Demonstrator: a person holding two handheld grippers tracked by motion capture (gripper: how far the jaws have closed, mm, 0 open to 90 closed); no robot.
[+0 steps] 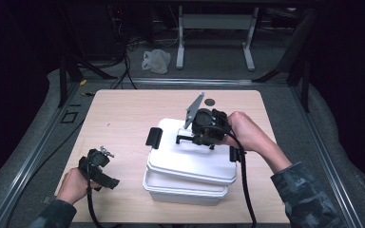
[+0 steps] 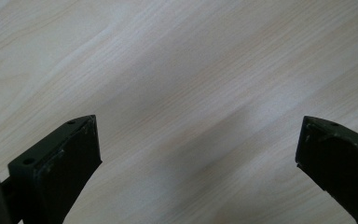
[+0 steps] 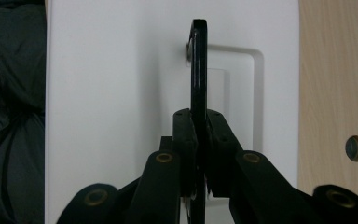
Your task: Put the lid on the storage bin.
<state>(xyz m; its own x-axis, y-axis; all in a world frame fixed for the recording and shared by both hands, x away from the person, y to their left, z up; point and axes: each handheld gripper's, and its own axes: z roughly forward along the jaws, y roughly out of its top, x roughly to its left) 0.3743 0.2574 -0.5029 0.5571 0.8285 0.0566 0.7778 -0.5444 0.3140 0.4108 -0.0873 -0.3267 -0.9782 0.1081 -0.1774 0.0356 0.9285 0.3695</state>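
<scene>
Nearest the person, the left gripper (image 1: 100, 161) sits low over the bare table (image 1: 123, 114), off to the left of the white box (image 1: 190, 183) and well apart from it. Its jaws stand wide apart with nothing between them; in the left gripper view there is just wood grain beneath.

Move in to the white box itself, the landmark here. It sits a little right of the table's middle, its white lid (image 1: 195, 161) resting slightly askew on top, with a black latch (image 1: 154, 137) sticking out at the lid's left end.

On top of that lid, the right gripper (image 1: 186, 138) is clenched on the thin black carry handle (image 3: 198, 70). The right gripper view shows it plainly: the jaws pinch the handle from both sides, and the handle stands edge-on above its recess in the lid.

So here's the hinge of it: the handle's long axis runs straight away from the right gripper, in line with the jaws, and the right hand (image 1: 247, 133) is the one already on the box. The left is the far one. My read is a lift of the lid or the box comes next, straight up from that grip.

Beyond the box, a small dark hole (image 1: 210, 101) marks the table's far edge.
</scene>
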